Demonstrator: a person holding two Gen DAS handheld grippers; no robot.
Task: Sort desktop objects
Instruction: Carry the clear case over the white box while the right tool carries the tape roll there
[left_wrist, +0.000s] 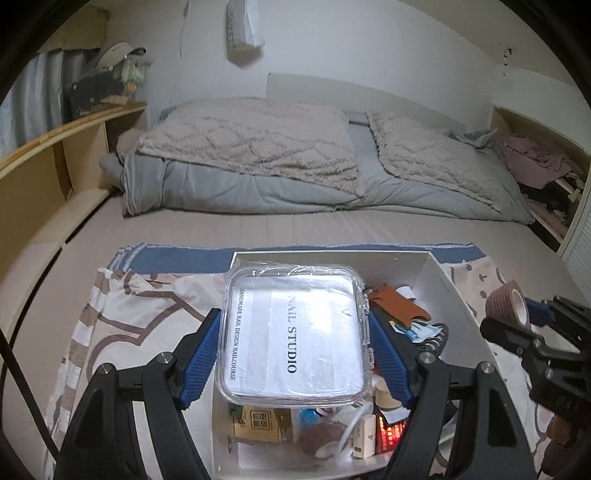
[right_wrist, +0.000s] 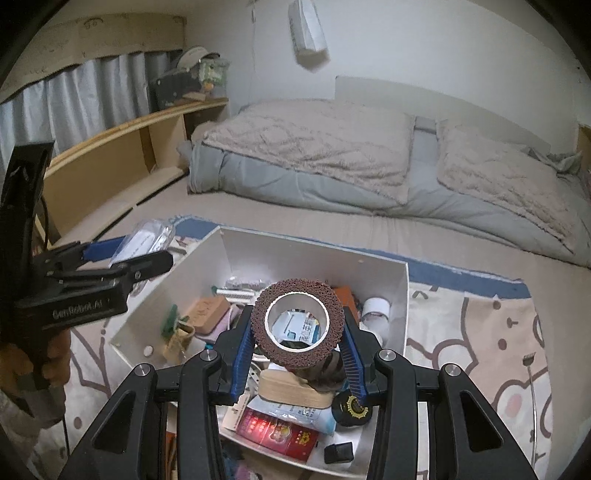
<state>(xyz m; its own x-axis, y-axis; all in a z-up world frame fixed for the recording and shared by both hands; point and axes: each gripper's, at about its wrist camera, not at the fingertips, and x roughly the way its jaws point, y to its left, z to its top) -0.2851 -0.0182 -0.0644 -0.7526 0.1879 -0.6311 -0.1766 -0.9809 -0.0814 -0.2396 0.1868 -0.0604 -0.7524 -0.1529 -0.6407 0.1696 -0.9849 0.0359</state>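
Left wrist view: my left gripper (left_wrist: 295, 343) is grasping a clear plastic case (left_wrist: 295, 332) labelled "NAIL STUDIO", its blue pads (left_wrist: 205, 354) pressing on the case's two side edges. I am holding the case flat above the white box (left_wrist: 458, 295), which is sitting on a patterned cloth (left_wrist: 129, 306) spread over the bed (left_wrist: 295, 229). Inside the box, a brown leather holder (left_wrist: 402, 306), a red packet (left_wrist: 391, 434) and a small cardboard carton (left_wrist: 258, 424) are lying mixed together. At the right edge of this view, my right gripper (left_wrist: 517, 321) is showing, carrying a brown tape roll (left_wrist: 506, 304). Right wrist view: my right gripper (right_wrist: 297, 336) is clenching the brown tape roll (right_wrist: 297, 325) between its blue fingers (right_wrist: 243, 350), the roll standing on edge with its white core facing the camera, above the box's (right_wrist: 314, 254) clutter. To the left, my hand (right_wrist: 48, 365) is gripping the left gripper's handle, and the clear case (right_wrist: 147, 240) is sitting just beyond the box's left wall.
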